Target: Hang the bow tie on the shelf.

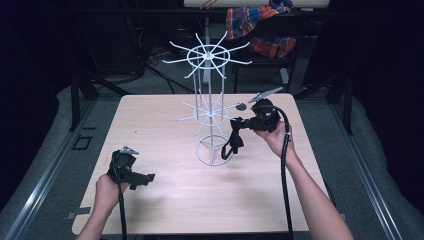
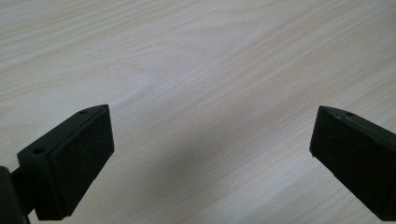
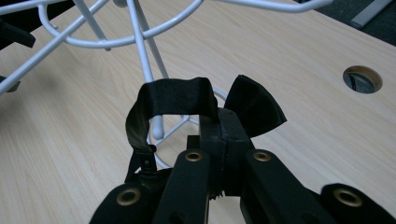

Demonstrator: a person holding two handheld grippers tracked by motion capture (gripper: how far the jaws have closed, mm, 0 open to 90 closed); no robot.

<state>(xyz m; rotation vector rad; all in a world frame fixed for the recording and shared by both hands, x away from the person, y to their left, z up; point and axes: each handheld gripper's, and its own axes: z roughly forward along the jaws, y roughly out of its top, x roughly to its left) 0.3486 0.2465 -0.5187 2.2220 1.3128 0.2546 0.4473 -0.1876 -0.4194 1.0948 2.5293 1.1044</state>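
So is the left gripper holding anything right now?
No, the left gripper has its jaws standing wide apart with nothing but bare wooden table between them.

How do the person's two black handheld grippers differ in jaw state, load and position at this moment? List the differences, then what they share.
The left gripper has jaws wide apart and empty; the right gripper is shut on a black bow tie with strap.
The left gripper sits low over bare light wooden table; the right gripper is raised beside the white wire display stand.
Both are black, hand-held and trail a cable.
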